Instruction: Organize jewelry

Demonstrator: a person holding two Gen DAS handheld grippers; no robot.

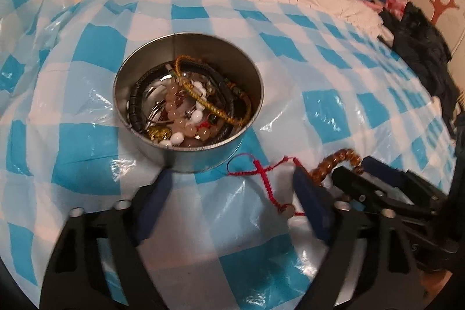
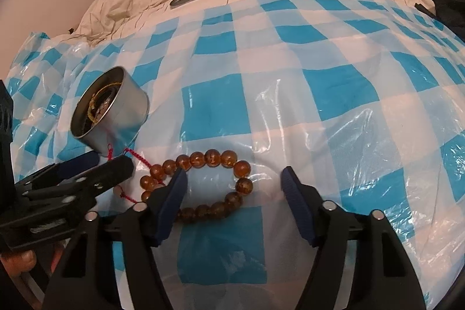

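- Amber bead bracelet point(image 2: 200, 185) lies low centre on the slippery checked plastic sheet point(image 2: 334, 95); right gripper point(image 2: 232, 191) jaws are open, so beads could skate away.
- Red cord bracelet point(image 1: 263, 179) sits between the open left gripper point(image 1: 229, 205) jaws, bottom centre, and may snag.
- Metal tin point(image 1: 189, 147) of jewelry could tip if nudged.
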